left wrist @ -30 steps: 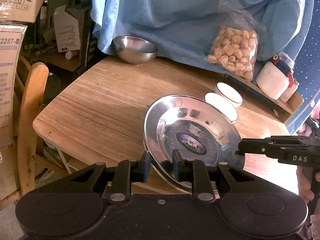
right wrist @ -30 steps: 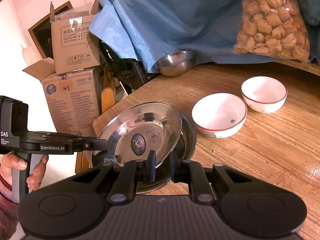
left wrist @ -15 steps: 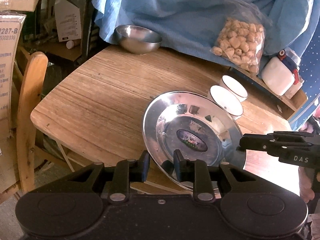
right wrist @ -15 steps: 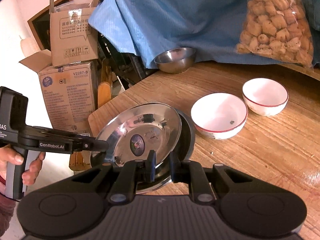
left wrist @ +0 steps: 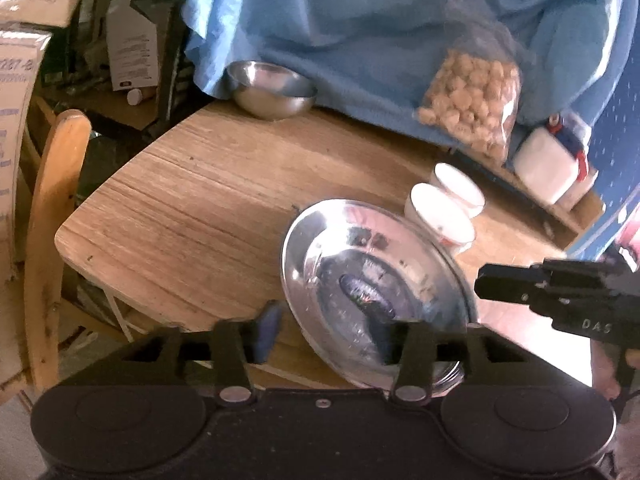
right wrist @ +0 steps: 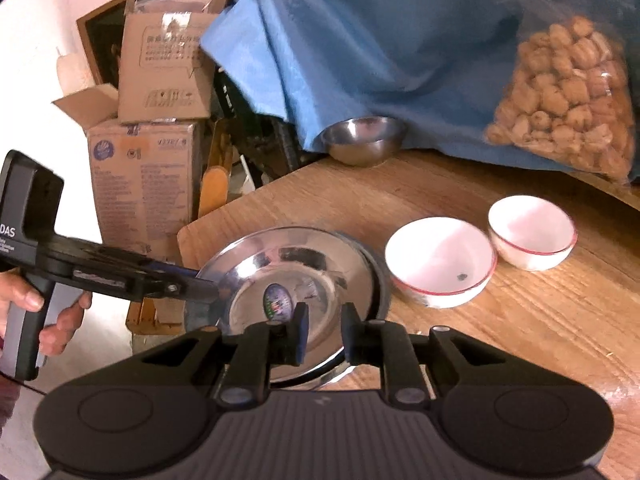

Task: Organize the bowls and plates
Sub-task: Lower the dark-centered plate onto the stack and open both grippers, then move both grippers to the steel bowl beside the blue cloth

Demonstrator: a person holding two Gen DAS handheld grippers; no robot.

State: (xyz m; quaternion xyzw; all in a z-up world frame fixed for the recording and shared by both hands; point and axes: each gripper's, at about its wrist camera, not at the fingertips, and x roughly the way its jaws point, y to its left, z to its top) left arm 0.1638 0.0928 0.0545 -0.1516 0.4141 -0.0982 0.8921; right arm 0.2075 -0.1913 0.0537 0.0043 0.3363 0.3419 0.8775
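A steel plate (left wrist: 372, 280) with a sticker in its middle lies on top of other steel plates (right wrist: 382, 280) at the near corner of the wooden table (left wrist: 192, 208). My left gripper (left wrist: 328, 332) is open, its jaws wide apart on either side of the plate's near rim. My right gripper (right wrist: 322, 334) is open too, its jaws apart around the plate's rim (right wrist: 320, 356). Two white bowls with red rims (right wrist: 440, 260) (right wrist: 532, 232) stand just right of the plates. A steel bowl (right wrist: 362, 138) stands at the table's far edge.
A blue cloth (left wrist: 380, 36) hangs behind the table with a bag of snacks (right wrist: 568, 104) against it. Cardboard boxes (right wrist: 156, 136) and a wooden chair (left wrist: 56, 216) stand left of the table. A white jug (left wrist: 548, 168) sits on a shelf at the right.
Both grippers have opened and let go of the top plate, which now rests flatter on the stack. The left jaws spread widest.
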